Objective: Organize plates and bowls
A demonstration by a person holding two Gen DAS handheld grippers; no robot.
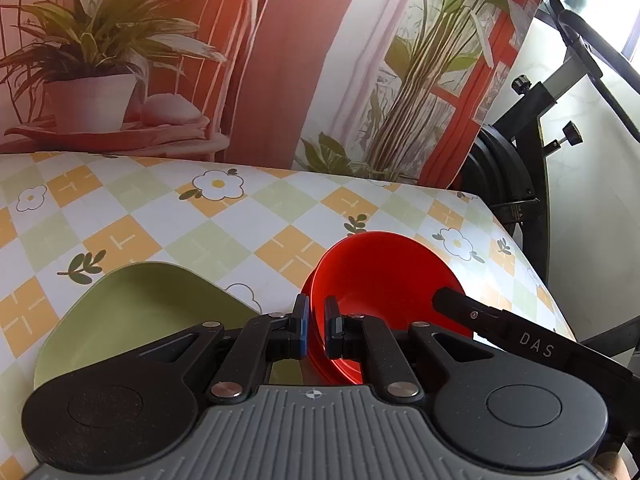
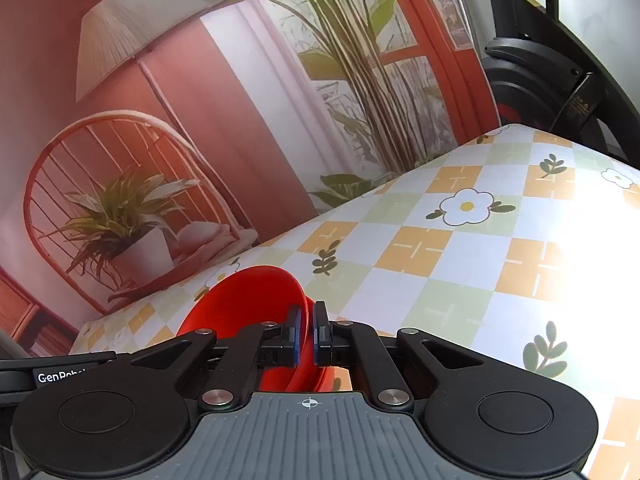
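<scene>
Our left claw (image 1: 316, 326) and right claw (image 2: 307, 334) each pinched the rim of the red bowl (image 1: 380, 280), held tilted above the counter (image 1: 200, 224) beside a green plate (image 1: 152, 304).

Left wrist cam: low over the near table edge, looking forward and slightly down along its own fingers – checked tablecloth (image 1: 168, 216) fills mid-frame, printed backdrop (image 1: 280, 60) far. Right wrist cam: same low height, rolled – table horizon slopes up to the right. Both sit very close to the red bowl (image 1: 380, 280), seen from opposite rims. Shared: bowl, cloth, backdrop, exercise bike (image 2: 540, 72) far right.
</scene>
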